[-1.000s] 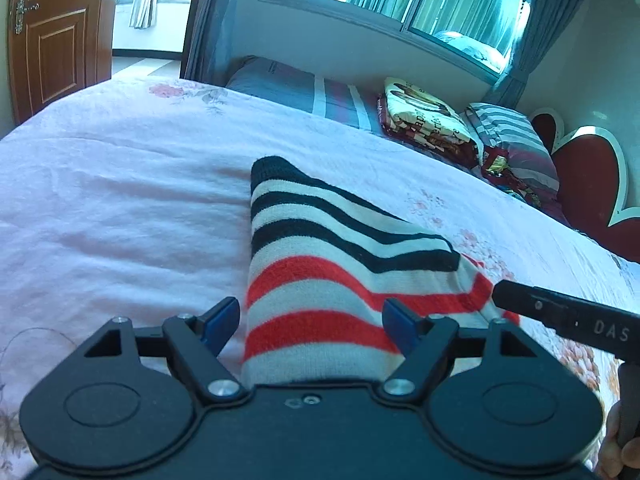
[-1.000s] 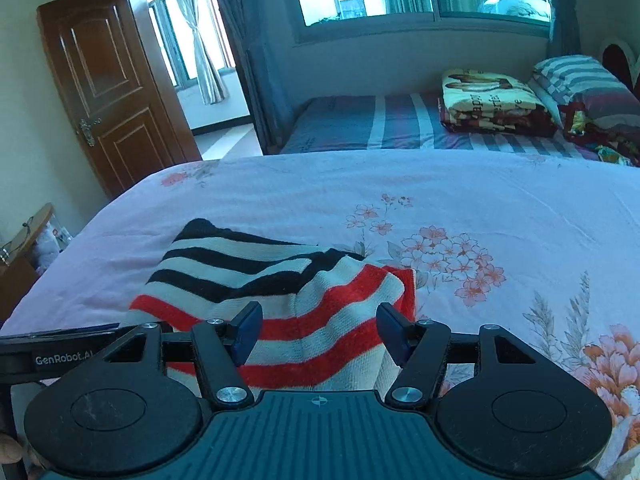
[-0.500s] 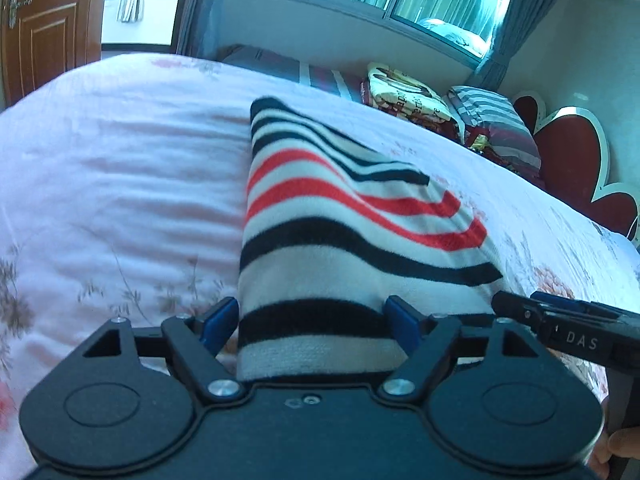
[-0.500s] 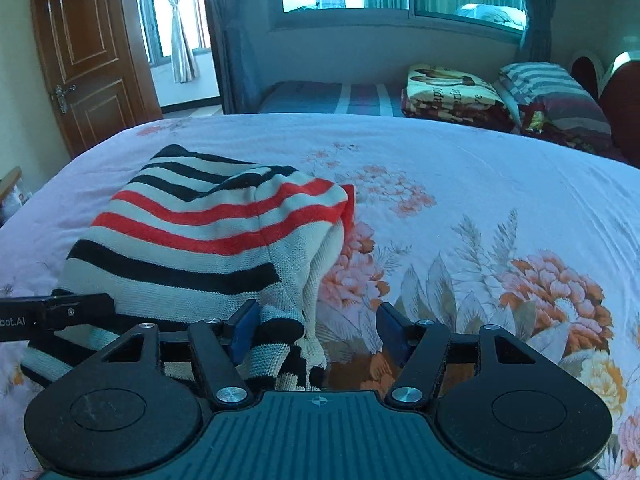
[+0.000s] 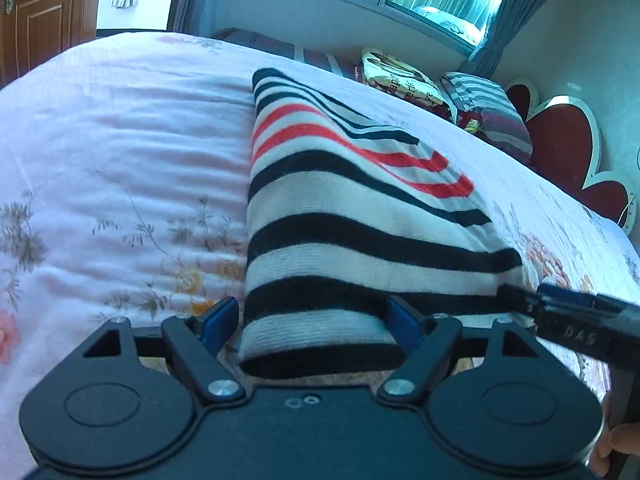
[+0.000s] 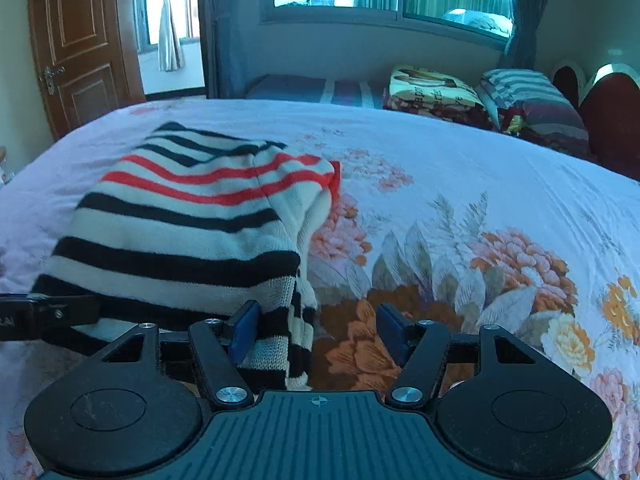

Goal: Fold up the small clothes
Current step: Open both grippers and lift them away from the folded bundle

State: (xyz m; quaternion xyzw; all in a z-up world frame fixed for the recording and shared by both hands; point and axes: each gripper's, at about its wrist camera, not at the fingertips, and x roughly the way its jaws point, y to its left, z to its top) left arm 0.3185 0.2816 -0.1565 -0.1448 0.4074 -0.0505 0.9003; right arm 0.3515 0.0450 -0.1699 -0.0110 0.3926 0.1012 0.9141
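A folded knit sweater (image 5: 340, 208) with black, white and red stripes lies on the floral bedsheet (image 5: 120, 160). My left gripper (image 5: 310, 320) is open, and the sweater's near black-and-white hem lies between its wide jaws with a gap at the left pad. From the right wrist view, the sweater (image 6: 188, 216) sits to the left. My right gripper (image 6: 318, 332) is open over its near right corner, the cloth beside the left pad and bare sheet (image 6: 480, 200) by the right pad. Each gripper's finger shows at the edge of the other's view.
A folded printed blanket (image 6: 432, 88) and a striped pillow (image 6: 532, 96) lie at the far side near a red heart-shaped headboard (image 5: 560, 140). A wooden door (image 6: 76, 48) stands at the far left, below-window wall behind. A hand (image 5: 616, 448) shows at bottom right.
Both grippers have drawn back along the sweater and sunk lower. The red stripes that lay between the jaws are now farther off, and the near black-striped hem lies between them.
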